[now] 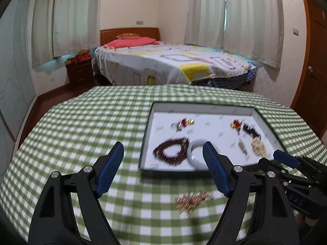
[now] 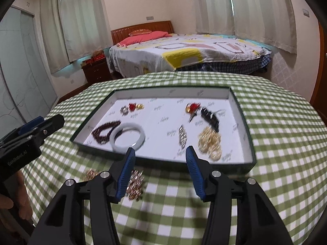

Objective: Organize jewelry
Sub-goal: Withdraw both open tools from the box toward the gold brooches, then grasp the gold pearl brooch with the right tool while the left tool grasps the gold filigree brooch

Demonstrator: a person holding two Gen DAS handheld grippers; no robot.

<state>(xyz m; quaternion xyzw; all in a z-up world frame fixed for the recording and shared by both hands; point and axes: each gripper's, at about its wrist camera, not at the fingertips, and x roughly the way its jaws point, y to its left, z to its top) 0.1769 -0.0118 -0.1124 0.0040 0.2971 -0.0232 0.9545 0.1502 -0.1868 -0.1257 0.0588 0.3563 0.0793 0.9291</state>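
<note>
A shallow white-lined tray (image 1: 146, 140) (image 2: 244, 122) sits on the green checked table. It holds a dark red bead bracelet (image 1: 170, 150) (image 2: 104, 131), a white bangle (image 1: 195, 153) (image 2: 127, 135), gold chain (image 2: 210, 140), a black piece (image 2: 210, 116) and small red-gold charms (image 2: 133, 106). A gold chain pile (image 1: 192, 201) (image 2: 134, 184) lies on the cloth in front of the tray. My left gripper (image 1: 163, 169) is open above the cloth, the pile just below it. My right gripper (image 2: 160, 171) is open and empty near the tray's front edge, the pile by its left finger.
The green checked tablecloth (image 1: 81, 126) (image 2: 286, 143) covers a round-looking table. A bed (image 1: 167, 65), a nightstand (image 1: 79, 75) and curtains lie beyond the far edge. The right gripper shows at the right of the left wrist view (image 1: 286, 159).
</note>
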